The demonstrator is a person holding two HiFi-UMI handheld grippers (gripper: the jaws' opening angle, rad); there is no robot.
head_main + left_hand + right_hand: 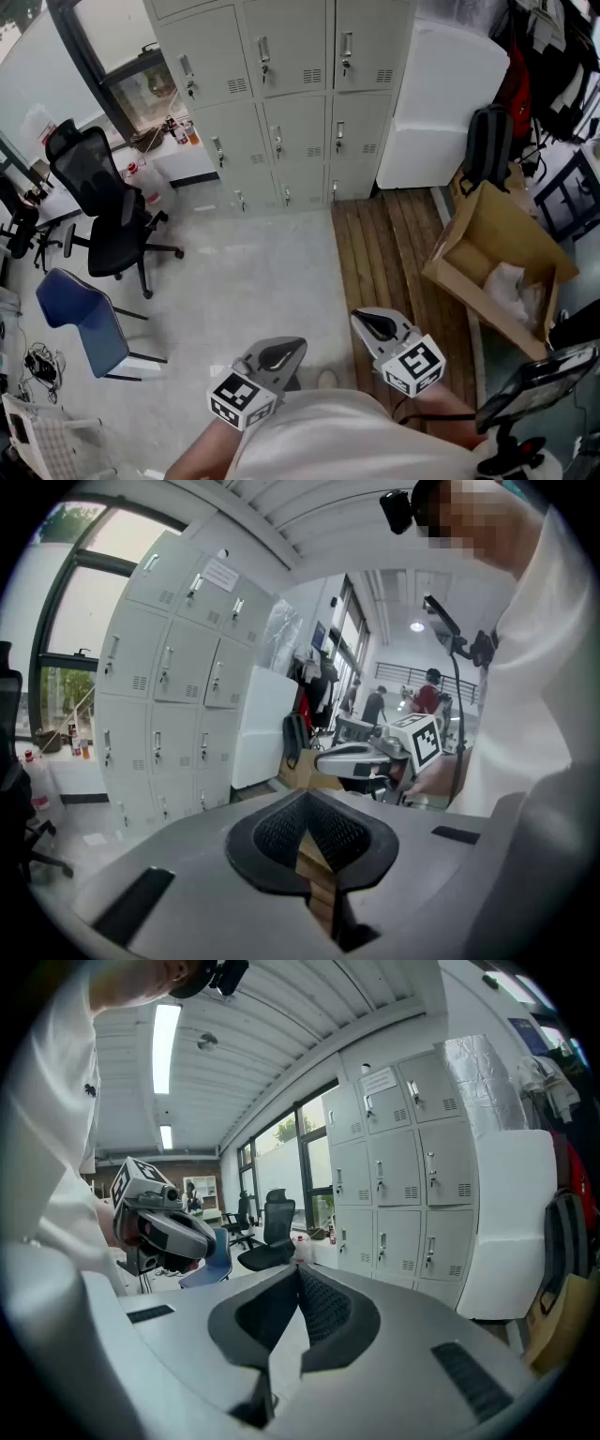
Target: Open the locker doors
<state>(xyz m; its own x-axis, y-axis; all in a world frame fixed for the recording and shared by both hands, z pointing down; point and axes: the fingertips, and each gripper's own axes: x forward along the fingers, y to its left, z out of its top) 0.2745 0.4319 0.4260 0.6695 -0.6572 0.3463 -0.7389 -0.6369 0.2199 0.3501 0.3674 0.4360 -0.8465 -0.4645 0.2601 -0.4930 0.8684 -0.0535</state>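
- Locker doors (286,56) all sit shut and flush in a grey locker bank (281,178) at the far side of the room. The bank is three columns wide in the head view, and each door has a small handle and a vent.
- The bank stands well apart from both tools, across a stretch of pale floor (244,281).
- The left tool (281,354) is clenched: in its own view the ribbed pads meet at their tips with nothing between them.
- The right tool (375,325) is clenched and empty too, its pad tips together.
- Both tools are held low in front of the person's white-clad body, side by side but apart. They point toward the lockers and tilt slightly down.
- A tall white panel (450,103) stands just beside the bank on its right, with a dark backpack (489,145) against it.
- A strip of wooden planks (394,253) runs from the bank's right end toward the person, and an open cardboard box (502,262) lies at the strip's right edge.
- A black office chair (108,220) and a blue chair (80,314) stand to the left of the pale floor.
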